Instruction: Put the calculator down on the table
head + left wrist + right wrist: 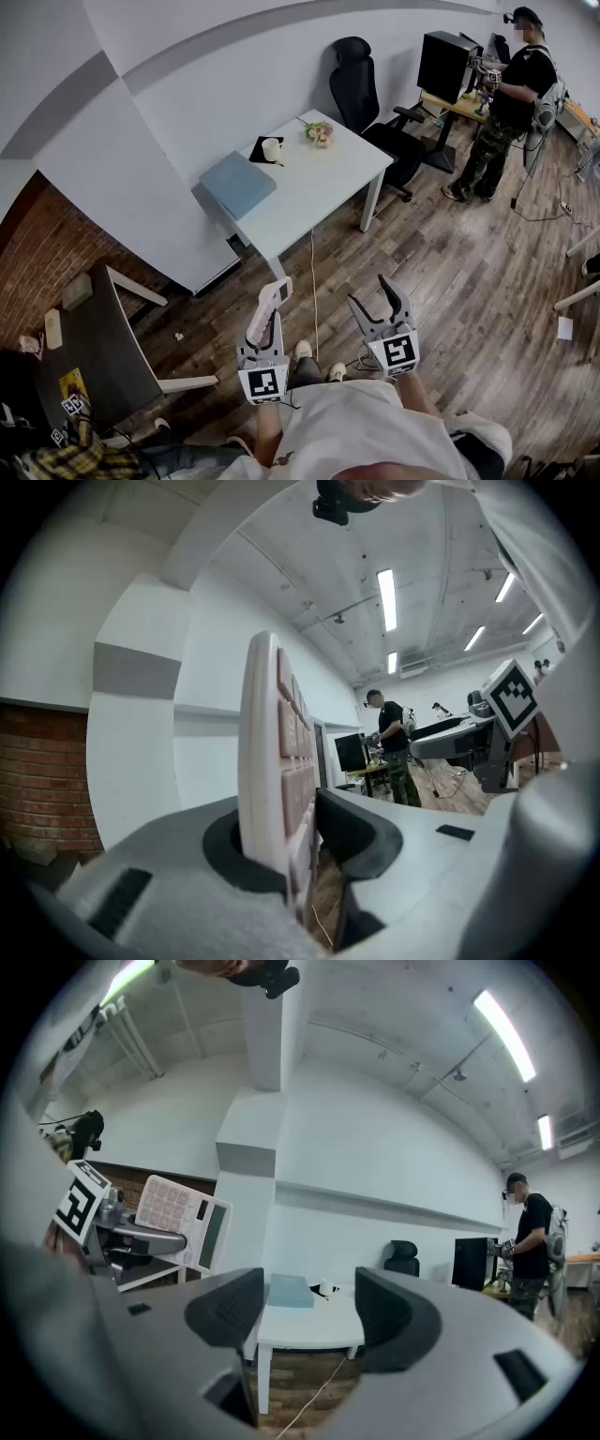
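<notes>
Pale pink plastic, right there in the head view: the calculator (pixel 278 293) is up in the air, pinched by the left gripper (pixel 269 323). It hangs above the wooden floor (pixel 450 272) and well apart from the white worktop (pixel 323 183) ahead. Just beside it is the right gripper (pixel 377 302), its fingers spread with nothing in them. On the worktop lie a grey-blue pad (pixel 239 184), a pale cylinder (pixel 272 147) on a dark mat, and a small bunch of flowers (pixel 320 132). A black office chair (pixel 361 89) stands behind the worktop, and a person (pixel 511 103) stands at a desk over on the far right.

Over to the left gripper view, and the calculator fills the middle. It stands on edge, keys facing right. The two fingers press on its front and back, so the grip looks firm. The other gripper's marker cube shows at the right, with the person small in the distance.

Now the right gripper view. Its two dark fingers stand wide apart, and through the gap you see the worktop, far off, with the pad on it. Off to the left the calculator shows its keys and display, tilted, clamped in the left gripper and nowhere near the worktop.
</notes>
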Available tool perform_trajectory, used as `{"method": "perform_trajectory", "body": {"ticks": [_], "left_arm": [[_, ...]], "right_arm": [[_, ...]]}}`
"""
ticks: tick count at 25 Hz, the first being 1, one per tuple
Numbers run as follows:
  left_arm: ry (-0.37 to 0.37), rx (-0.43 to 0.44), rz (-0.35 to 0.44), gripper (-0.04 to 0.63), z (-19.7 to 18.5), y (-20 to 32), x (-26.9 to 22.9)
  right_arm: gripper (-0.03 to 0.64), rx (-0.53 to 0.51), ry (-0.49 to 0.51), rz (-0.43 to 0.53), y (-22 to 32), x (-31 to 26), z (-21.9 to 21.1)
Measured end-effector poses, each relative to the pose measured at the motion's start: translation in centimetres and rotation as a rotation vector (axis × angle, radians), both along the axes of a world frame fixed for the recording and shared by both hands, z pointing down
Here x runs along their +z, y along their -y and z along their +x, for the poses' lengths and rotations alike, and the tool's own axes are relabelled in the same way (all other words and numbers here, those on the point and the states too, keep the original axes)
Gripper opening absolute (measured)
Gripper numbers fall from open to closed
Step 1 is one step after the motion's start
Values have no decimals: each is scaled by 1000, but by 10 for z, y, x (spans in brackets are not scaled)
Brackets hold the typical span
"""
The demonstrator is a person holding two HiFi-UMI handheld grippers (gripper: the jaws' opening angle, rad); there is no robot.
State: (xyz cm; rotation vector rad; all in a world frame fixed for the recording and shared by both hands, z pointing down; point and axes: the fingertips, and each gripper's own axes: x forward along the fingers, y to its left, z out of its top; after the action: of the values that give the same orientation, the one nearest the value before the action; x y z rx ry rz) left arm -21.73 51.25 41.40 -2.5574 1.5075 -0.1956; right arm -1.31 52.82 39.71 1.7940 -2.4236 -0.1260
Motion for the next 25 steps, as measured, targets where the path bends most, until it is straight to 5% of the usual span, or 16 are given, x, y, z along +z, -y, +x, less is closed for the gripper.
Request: {"method": "perform_trajectory", "body": {"ticks": [25], "left_arm": [[-21,32,-3,102,-10,153,3]], "right_arm": [[317,43,-34,-28,141,15,-13]]}}
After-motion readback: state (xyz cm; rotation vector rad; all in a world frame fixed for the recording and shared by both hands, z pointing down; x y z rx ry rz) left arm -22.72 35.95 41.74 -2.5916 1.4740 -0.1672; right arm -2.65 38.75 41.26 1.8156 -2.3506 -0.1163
